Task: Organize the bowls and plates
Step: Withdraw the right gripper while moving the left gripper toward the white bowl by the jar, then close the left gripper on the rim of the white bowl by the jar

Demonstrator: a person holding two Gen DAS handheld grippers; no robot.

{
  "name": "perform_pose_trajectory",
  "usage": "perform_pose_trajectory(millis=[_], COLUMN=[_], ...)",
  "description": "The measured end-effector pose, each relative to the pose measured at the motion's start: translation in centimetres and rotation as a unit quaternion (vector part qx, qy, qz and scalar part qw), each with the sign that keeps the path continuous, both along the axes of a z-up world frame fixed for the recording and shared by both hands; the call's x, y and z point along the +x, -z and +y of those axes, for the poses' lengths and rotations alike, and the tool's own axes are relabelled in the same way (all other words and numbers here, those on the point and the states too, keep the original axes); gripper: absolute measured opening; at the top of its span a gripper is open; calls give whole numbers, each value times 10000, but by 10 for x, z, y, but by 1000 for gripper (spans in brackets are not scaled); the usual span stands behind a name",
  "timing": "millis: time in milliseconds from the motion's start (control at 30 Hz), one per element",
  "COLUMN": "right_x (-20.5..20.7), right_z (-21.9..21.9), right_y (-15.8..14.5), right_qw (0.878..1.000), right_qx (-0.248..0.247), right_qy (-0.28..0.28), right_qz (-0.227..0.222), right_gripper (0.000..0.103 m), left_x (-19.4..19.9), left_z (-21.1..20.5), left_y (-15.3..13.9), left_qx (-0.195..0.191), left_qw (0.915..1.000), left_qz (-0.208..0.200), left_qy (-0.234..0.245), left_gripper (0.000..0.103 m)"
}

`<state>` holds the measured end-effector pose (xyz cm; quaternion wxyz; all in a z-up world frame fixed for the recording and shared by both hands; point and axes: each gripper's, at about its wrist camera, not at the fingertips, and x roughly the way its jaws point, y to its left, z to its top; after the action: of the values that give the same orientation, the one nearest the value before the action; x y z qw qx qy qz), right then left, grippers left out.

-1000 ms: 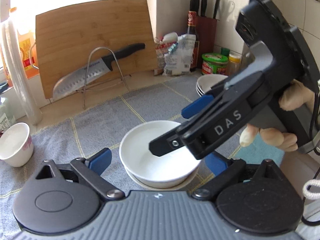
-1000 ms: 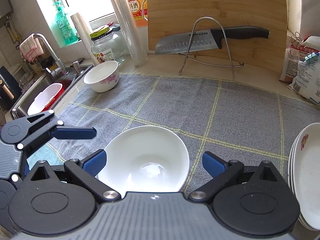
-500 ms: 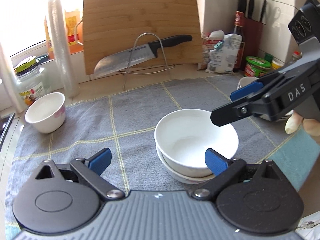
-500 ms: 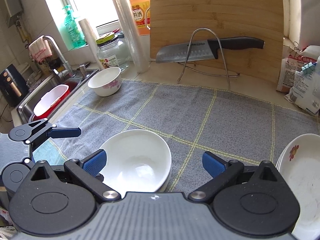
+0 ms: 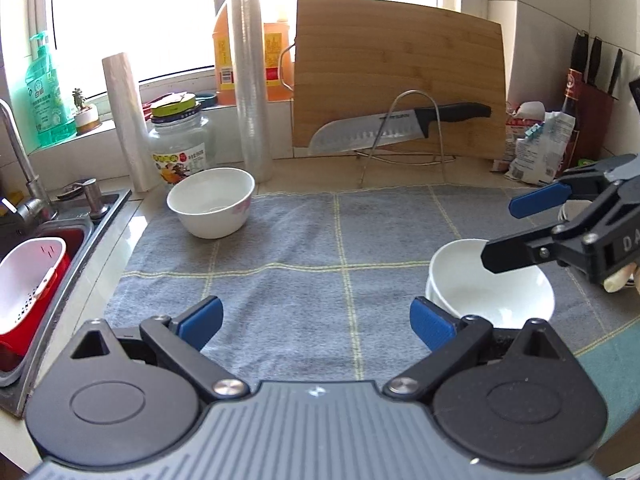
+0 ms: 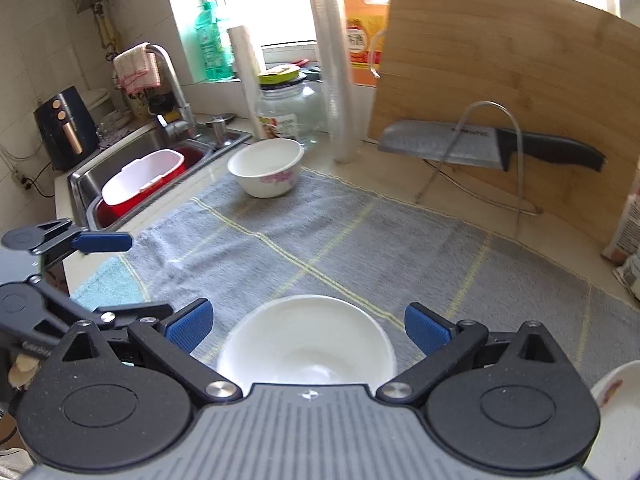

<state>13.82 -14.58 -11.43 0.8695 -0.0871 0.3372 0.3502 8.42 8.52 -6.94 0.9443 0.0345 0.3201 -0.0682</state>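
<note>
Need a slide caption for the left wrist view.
Open left tool faces floral bowl; open right tool hovers over stacked white bowls.

"DA" on right hand-held gripper [image 5: 520, 228]; other labels unreadable.

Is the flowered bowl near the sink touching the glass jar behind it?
Apart. In the left wrist view, a strip of bare counter shows between the flowered bowl and the glass jar.

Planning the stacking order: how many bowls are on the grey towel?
3: a flowered bowl at the towel's far corner near the sink, and two white bowls nested beneath the right gripper. Others may be hidden.
</note>
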Motion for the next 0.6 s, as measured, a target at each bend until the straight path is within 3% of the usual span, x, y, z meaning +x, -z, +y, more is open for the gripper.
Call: perform_pose_trajectory(millis=[367,600], right_x=[2,12], right_z=[114,161], right_y=[2,3], right_qw=[9958,9928], right_qx=[-508,-556], right_qy=[700,1026], right_qz=[-285,-259], right_gripper=[103,103], left_x=[66,117], left_z=[109,145], left_y=[16,13], left_qx=[-179,-102], left_qw=[9973,9938], left_qz=[-2,-108], left_qy=[717,1104], left_gripper=[99,100])
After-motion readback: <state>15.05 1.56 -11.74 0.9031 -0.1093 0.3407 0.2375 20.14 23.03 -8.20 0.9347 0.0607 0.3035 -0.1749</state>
